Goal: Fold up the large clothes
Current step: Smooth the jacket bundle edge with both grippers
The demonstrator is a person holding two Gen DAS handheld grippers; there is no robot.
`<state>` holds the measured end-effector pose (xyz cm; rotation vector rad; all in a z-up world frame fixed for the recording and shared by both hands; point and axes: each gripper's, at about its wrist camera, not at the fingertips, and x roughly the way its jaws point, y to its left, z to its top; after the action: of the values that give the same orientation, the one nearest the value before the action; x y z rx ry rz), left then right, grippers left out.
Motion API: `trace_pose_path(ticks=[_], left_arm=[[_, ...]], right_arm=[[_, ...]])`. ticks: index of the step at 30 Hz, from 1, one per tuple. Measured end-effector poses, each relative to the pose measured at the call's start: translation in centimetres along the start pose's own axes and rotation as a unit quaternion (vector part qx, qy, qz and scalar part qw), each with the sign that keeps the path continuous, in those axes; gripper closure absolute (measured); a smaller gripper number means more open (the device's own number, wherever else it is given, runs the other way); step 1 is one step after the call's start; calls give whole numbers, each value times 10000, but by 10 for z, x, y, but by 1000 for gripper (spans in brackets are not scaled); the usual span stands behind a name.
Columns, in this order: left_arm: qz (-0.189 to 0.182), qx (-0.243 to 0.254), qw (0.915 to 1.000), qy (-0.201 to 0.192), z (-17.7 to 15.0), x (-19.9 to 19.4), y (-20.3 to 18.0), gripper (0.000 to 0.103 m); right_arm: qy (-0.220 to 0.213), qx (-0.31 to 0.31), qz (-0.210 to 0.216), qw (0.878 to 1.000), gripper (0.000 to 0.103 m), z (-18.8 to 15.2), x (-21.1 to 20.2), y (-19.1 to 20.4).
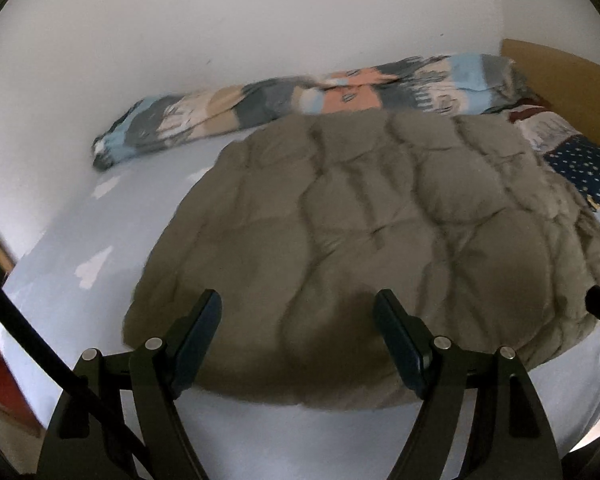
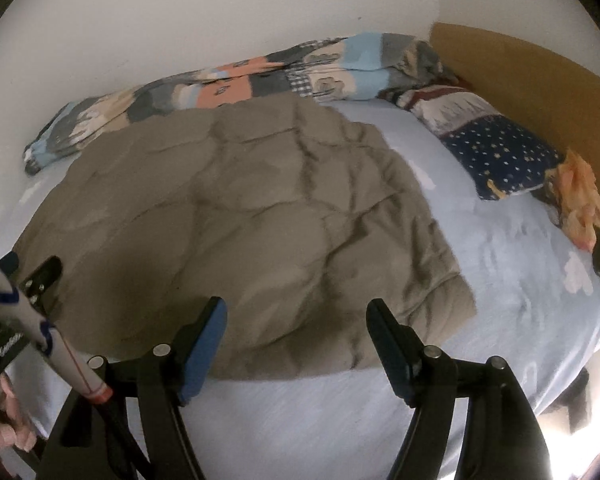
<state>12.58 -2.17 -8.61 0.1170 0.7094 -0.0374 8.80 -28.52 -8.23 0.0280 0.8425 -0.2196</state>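
I have the left claw (image 1: 298,312) spread wide with nothing between its pads, hanging over the near edge of the olive quilted garment (image 1: 380,220). The right claw (image 2: 296,320) is spread and empty too, over that same near edge further right. I judge both are set a shoulder apart so each can take one near corner for a fold. The garment lies flat on the bed (image 2: 500,240), well toward the wall. My count: two claws, one quilted garment, one rumpled patchwork duvet (image 2: 220,80) along the far wall, one starred pillow (image 2: 500,152) at far right.
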Motion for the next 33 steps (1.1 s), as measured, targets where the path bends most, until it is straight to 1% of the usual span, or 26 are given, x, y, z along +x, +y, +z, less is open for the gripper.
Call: trace_pose_path(ticks=[3,6,8,10,16,33], left_arm=[[159,-155,9997,56,-3,1,15,25],[237,-227,9993,183,-7,10,24,25],[233,-251,9990,275,-10,16,27,25],[270,-212,9990,279,-13,18,24,25],[401,-119,9988,253,-14,25,17,24],[458,-37,9988,188,-13,29,15,23]], right_arm=[[-60,-157,100,9998,26,-3,-2,13],[-118,-419,129,9990,26,-5,-2,29],[-140,-529,157,9984,26,-5,1,34],[-153,-623,148,9978,26,-5,4,39],[55,-713,161,9973,26,-6,21,42],[85,-793,103,9968,21,-8,30,46]])
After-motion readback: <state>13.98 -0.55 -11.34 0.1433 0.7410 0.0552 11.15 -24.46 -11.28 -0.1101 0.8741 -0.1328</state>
